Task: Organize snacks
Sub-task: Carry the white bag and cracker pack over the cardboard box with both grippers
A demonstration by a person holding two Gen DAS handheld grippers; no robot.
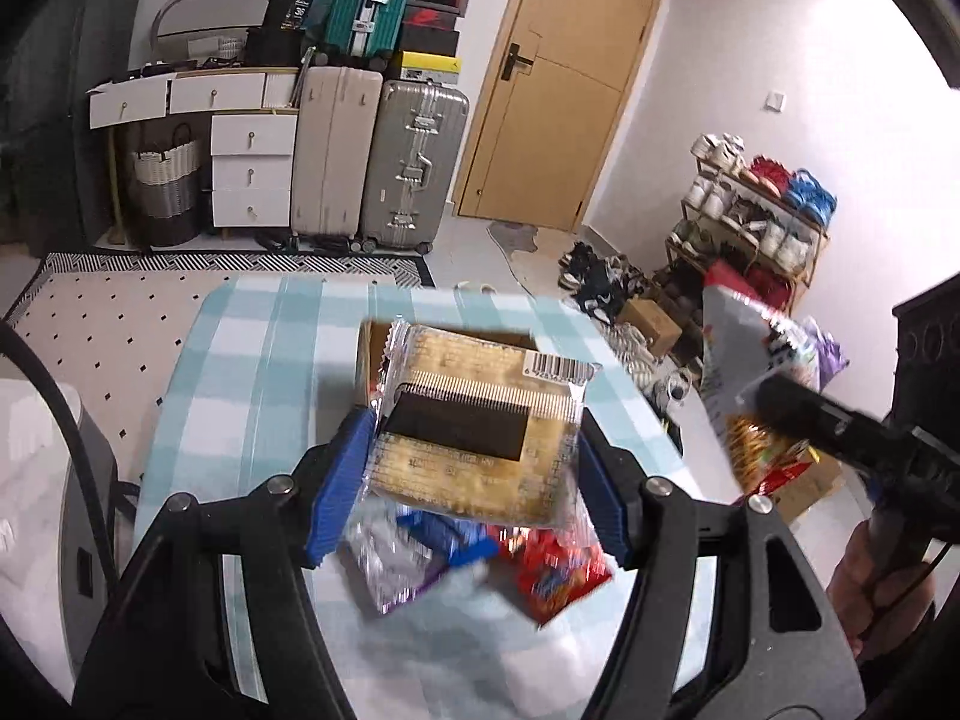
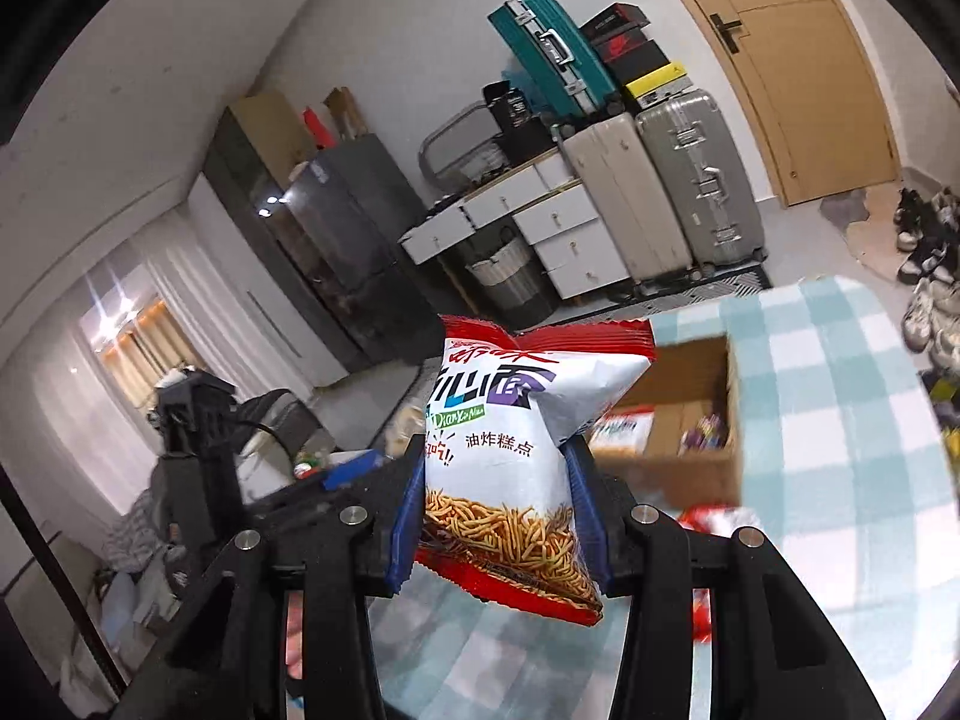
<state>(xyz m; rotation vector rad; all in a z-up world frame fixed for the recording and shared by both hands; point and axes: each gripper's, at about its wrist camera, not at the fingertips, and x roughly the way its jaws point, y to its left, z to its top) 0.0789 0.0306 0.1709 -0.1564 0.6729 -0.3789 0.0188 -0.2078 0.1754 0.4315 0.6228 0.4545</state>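
Observation:
My left gripper (image 1: 474, 480) is shut on a clear-wrapped pack of yellow crackers (image 1: 480, 420) with a black label, held up above the table. My right gripper (image 2: 498, 510) is shut on a white and red bag of fried noodle snack (image 2: 516, 456), also lifted. That same snack bag (image 1: 750, 372) and the right gripper's body show at the right of the left wrist view. A cardboard box (image 2: 684, 420) stands open on the checked tablecloth (image 1: 252, 360); it peeks out behind the crackers (image 1: 372, 342). Loose snack packets, one red (image 1: 558, 576) and one silver-purple (image 1: 396, 564), lie on the table under the left gripper.
The table is covered by a blue and white checked cloth (image 2: 840, 420). Beyond it stand suitcases (image 1: 384, 162), white drawers (image 1: 252, 168), a wooden door (image 1: 564, 78) and a shoe rack (image 1: 756, 222) with shoes on the floor. A person's hand (image 1: 882, 576) holds the right gripper.

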